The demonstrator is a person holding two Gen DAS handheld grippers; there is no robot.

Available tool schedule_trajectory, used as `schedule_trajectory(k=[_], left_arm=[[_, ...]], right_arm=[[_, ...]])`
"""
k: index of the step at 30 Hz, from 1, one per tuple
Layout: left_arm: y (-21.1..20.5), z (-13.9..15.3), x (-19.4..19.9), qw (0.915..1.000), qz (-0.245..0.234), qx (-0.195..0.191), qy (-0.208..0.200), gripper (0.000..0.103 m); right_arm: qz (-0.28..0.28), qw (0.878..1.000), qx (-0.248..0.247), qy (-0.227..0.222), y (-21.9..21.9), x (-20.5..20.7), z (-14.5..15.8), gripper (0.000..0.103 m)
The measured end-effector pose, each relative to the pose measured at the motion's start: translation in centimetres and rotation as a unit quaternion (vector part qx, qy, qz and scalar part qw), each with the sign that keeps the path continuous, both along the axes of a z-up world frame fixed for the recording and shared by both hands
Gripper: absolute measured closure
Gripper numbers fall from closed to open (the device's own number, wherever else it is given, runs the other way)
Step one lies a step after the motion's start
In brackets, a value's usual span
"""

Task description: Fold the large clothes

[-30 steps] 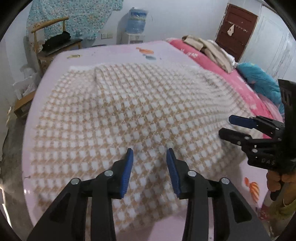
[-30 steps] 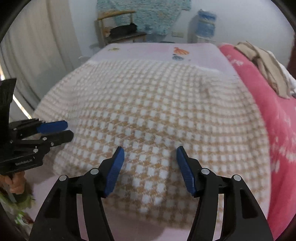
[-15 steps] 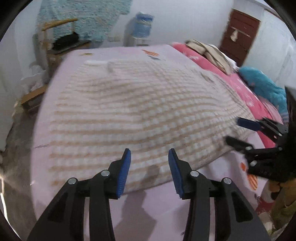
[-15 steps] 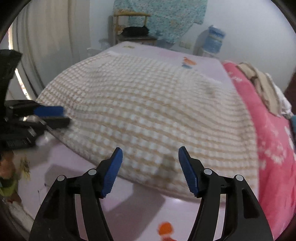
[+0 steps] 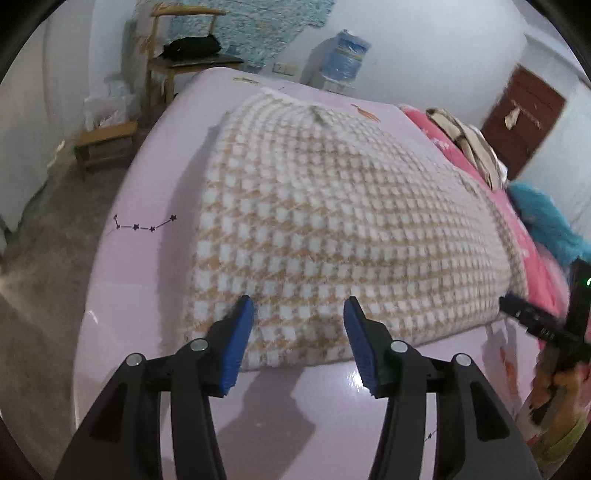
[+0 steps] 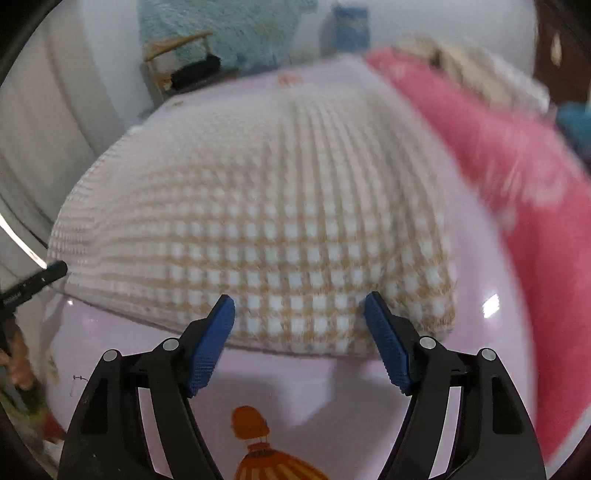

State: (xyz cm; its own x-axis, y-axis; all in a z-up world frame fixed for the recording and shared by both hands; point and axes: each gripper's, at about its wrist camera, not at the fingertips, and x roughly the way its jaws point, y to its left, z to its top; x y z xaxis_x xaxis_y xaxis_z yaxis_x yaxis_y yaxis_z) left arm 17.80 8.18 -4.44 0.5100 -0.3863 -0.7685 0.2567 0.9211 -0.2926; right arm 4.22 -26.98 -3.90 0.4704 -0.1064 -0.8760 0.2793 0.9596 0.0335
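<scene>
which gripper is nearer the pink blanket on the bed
Right. The right gripper hangs over the checkered garment's near corner closest to the pink blanket. The left gripper is at the garment's opposite near corner, away from the blanket, jaws opening.

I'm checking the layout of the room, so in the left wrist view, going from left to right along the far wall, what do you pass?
Wooden chair with a black item on it → patterned turquoise cloth hanging on the wall → blue water jug → dark red door.
</scene>
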Motion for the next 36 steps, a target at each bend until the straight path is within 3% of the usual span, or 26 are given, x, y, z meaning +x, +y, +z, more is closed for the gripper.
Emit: schedule_trajectory(k=[3, 6, 9, 13, 19, 25, 32, 36], left_arm=[[-0.3, 1.4, -0.5, 0.9999, 0.002, 0.003, -0.011, 0.053], [0.0, 3.3, -2.4, 0.9991, -0.001, 0.003, -0.042, 0.044], [-0.7, 5.3, -4.4, 0.9971, -0.011, 0.004, -0.075, 0.029], [-1.9, 7.7, -7.4, 0.9919, -0.005, 0.022, -0.125, 0.006], [-2.8, 10.1, -10.9, 0.9832, 0.021, 0.039, -0.177, 0.005], [-4.6, 10.0, -11.4, 0.9772, 0.064, 0.109, -0.170, 0.005], [-6.1, 9.6, -10.2, 0.9855, 0.082, 0.095, -0.114, 0.005], [-7.0, 8.7, -9.5, 0.9883, 0.074, 0.110, -0.076, 0.005]], right_arm=[[-0.004, 1.000, -0.005, -0.004, 1.3, -0.8, 1.5, 0.034], [-0.006, 1.000, 0.007, -0.024, 3.7, -3.0, 3.7, 0.032], [0.006, 0.999, 0.009, -0.047, 5.3, -5.5, 5.4, 0.029], [0.020, 0.997, -0.014, -0.074, 7.7, -7.3, 7.5, 0.015], [0.013, 0.992, -0.070, -0.103, 9.1, -7.9, 10.3, 0.008], [-0.023, 0.986, -0.112, -0.120, 9.2, -7.9, 11.5, 0.008], [-0.041, 0.984, -0.137, -0.108, 8.9, -6.9, 11.0, 0.008], [-0.027, 0.989, -0.114, -0.091, 9.0, -5.9, 10.3, 0.008]])
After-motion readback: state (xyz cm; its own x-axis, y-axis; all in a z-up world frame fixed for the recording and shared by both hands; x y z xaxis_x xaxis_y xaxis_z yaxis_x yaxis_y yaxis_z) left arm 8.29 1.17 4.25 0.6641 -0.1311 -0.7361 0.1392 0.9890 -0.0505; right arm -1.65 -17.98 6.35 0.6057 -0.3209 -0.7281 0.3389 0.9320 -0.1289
